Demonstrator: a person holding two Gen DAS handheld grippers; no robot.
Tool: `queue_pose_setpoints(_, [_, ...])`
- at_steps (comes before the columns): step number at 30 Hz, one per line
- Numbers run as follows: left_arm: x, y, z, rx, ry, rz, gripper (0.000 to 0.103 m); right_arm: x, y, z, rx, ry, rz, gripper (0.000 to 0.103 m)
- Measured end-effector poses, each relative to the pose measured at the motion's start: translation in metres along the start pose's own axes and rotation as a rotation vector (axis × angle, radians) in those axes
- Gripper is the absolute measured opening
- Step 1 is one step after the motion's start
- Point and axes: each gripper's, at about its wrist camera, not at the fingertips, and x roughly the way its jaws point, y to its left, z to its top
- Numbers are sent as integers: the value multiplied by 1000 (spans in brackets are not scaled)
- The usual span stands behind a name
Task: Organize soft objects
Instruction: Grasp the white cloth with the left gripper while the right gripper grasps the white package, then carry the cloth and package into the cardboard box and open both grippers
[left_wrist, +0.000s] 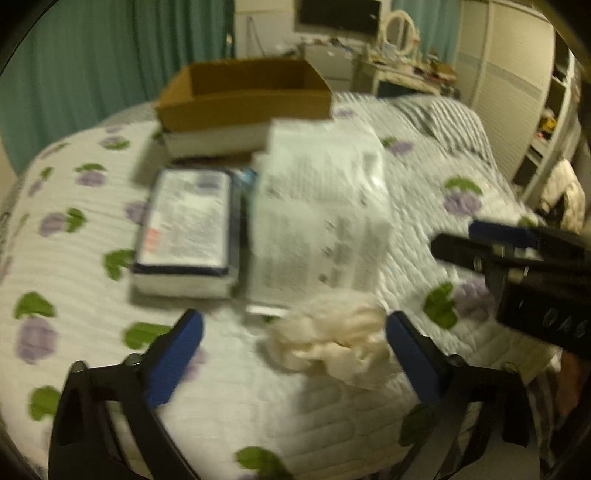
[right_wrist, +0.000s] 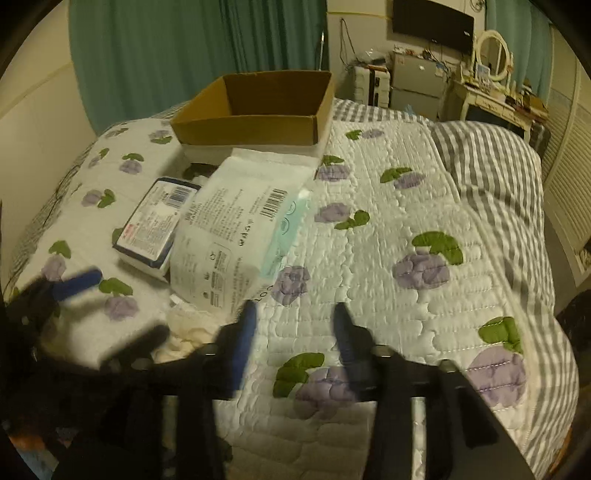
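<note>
Presently we find the open brown cardboard box standing on the white quilted bedspread with purple flowers and green leaves, and we take that box as our landmark. Directly in front of the box lies a large white plastic-wrapped soft pack with barcodes, its far edge touching the box base. Beside that pack, in front of the box's left corner, sits a smaller navy-edged white pack; the two packs touch. Further from the box, just beyond the white pack's near end, lies a crumpled cream fabric bundle.

We record the left gripper with jaws spread wide, its blue pads either side of the cream bundle and apart from it, gripping nothing. The right gripper hangs over bare quilt on the near right of the box, jaws parted and empty. A grey-and-white striped cover lies right of the box.
</note>
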Motion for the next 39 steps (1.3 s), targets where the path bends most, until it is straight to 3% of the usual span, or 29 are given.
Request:
queue_pose_setpoints(2, [16,-7,-4,12,56,-32,75,1,-2,1,7,-9,2,59])
queue_pose_setpoints(4, [28,-10,-6,11,109,-82,37,2,-3,2,3,-12,2,60])
queue_pose_setpoints(6, [33,-10,-8,4,130,-110,31,5,-2,2,3,-7,7,60])
queue_pose_setpoints(7, [31,-10,-8,10,123,-112,17,7,-2,3,3,-2,10,60])
queue_pose_setpoints(8, [27,-9,-9,14,112,-110,12,10,-2,3,3,4,13,60])
queue_pose_setpoints(12, [5,2,-7,31,65,-37,10,20,2,9,5,27,26,64])
queue_pose_setpoints(14, [-10,13,-1,29,16,-24,10,26,7,13,-4,34,27,76])
queue_pose_setpoints(20, [-34,48,20,2,-85,77,10,47,25,28,-15,53,61,77])
queue_pose_setpoints(27, [-22,80,37,-74,-98,117,10,76,32,35,4,102,69,77])
queue_pose_setpoints(28, [-22,81,38,-79,-97,117,10,78,33,35,3,105,74,72])
queue_pose_setpoints(34, [-32,82,36,-79,-107,116,10,70,40,30,-28,61,55,14])
queue_pose_setpoints(39, [-53,80,42,-57,-137,110,10,35,43,33,-65,-40,28,8])
